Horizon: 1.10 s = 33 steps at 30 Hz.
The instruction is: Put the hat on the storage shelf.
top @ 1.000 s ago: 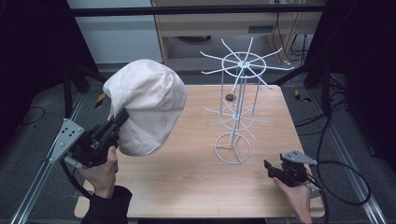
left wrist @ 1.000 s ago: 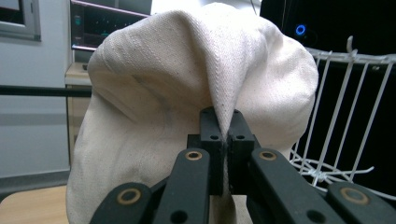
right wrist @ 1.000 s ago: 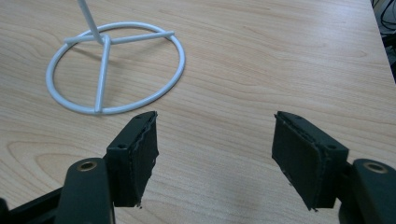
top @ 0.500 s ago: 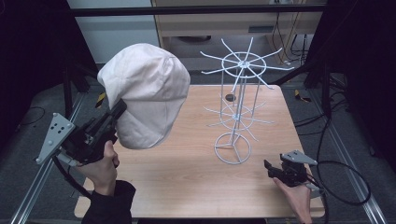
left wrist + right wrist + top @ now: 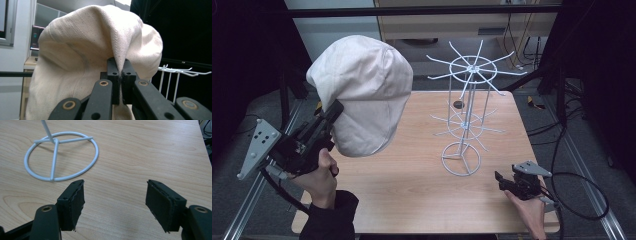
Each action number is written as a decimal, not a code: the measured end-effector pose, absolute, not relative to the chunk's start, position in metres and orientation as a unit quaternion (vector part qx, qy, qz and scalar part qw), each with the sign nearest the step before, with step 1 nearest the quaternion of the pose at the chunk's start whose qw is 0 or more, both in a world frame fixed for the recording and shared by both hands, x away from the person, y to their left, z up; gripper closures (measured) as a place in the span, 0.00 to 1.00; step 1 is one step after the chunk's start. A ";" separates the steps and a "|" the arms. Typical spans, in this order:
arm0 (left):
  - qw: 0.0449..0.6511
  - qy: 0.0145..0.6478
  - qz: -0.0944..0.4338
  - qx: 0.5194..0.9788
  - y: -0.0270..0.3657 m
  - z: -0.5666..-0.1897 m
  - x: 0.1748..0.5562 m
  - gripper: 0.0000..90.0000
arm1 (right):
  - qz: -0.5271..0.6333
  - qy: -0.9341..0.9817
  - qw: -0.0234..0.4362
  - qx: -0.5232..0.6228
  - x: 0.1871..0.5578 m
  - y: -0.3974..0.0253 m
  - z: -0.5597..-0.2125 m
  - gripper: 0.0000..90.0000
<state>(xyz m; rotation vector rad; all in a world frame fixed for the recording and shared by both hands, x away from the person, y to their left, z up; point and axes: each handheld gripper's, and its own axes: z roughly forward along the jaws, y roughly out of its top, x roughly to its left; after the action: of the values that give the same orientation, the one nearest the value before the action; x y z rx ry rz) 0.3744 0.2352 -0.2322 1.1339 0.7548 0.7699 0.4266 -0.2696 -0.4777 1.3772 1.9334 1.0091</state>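
One fold of the cream cap (image 5: 362, 95) is pinched by the left gripper (image 5: 119, 75), held off the table (image 5: 412, 200). The right gripper (image 5: 115, 202) is spread wide and empty beside the wire rack (image 5: 464, 120).

cap (image 5: 100, 50) bottom cut off, rack (image 5: 180, 72) mostly hidden

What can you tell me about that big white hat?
The hat is cream cloth with a woven look, soft and rounded, with stitched seams. It hangs in the air above the table's left side, apart from the wire rack. The left gripper pinches a fold of its cloth between shut jaws. Nothing else touches it.
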 end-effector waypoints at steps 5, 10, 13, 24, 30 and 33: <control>0.717 0.331 0.347 0.505 0.232 -0.226 0.371 0.98 | 0.376 0.720 0.278 0.513 0.427 -0.270 -0.478 0.35; 0.720 0.321 0.348 0.507 0.228 -0.219 0.368 0.98 | 0.375 0.720 0.277 0.514 0.427 -0.269 -0.478 0.35; 0.717 0.317 0.352 0.512 0.225 -0.216 0.366 0.98 | 0.376 0.720 0.278 0.513 0.426 -0.270 -0.478 0.35; 0.718 0.298 0.360 0.516 0.222 -0.210 0.361 0.98 | 0.376 0.719 0.276 0.515 0.426 -0.270 -0.477 0.35; 0.723 0.286 0.359 0.515 0.216 -0.204 0.358 0.98 | 0.377 0.719 0.275 0.515 0.426 -0.270 -0.477 0.35; 0.728 0.276 0.361 0.512 0.213 -0.201 0.357 0.98 | 0.377 0.719 0.276 0.515 0.426 -0.270 -0.477 0.35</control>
<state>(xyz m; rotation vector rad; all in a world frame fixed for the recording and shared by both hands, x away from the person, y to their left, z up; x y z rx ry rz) 0.3566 0.2128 -0.2012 1.1285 0.6085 0.7964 0.4261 -0.2699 -0.4770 1.3837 1.9322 1.0122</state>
